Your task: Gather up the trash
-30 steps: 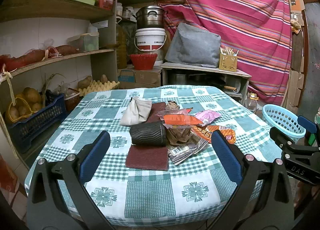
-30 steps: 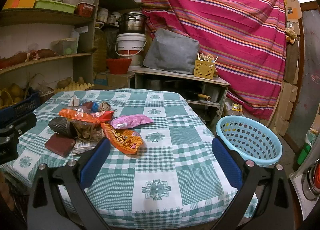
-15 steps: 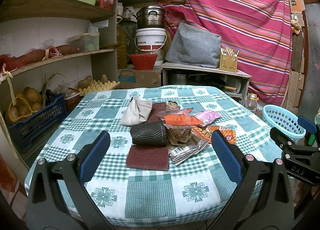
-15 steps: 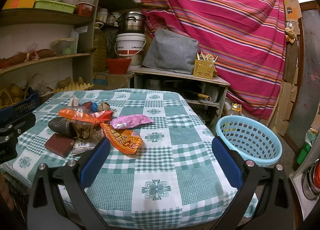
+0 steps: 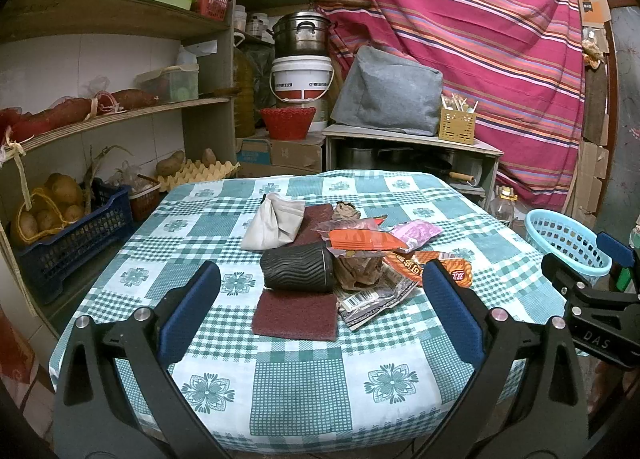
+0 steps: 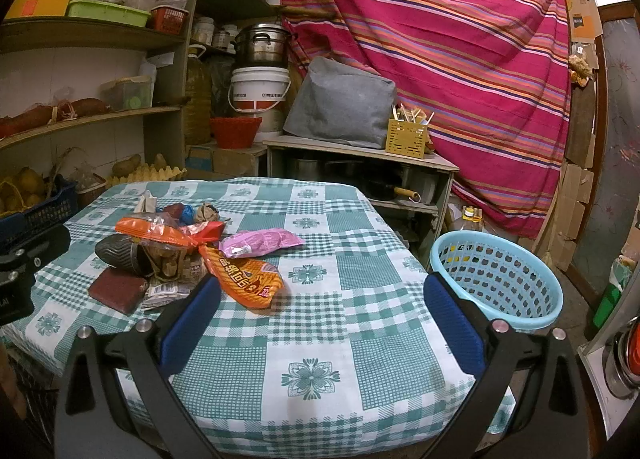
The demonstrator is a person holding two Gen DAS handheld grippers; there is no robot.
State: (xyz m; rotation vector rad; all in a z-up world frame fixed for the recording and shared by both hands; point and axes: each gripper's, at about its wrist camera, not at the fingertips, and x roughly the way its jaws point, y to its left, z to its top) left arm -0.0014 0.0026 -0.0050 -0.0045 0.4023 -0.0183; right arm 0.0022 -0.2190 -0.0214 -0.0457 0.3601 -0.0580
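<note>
A pile of trash lies mid-table: a black ribbed cup on its side, orange wrappers, a pink packet, a white pouch, a maroon pad and a crumpled brown bag. In the right wrist view the orange snack bag and pink packet lie nearest. A light blue basket stands beside the table's right edge. My left gripper is open and empty, short of the pile. My right gripper is open and empty over the table's near part.
The table has a green checked cloth. Shelves with produce and a blue crate stand on the left. A low cabinet with a grey cover and a striped curtain are behind.
</note>
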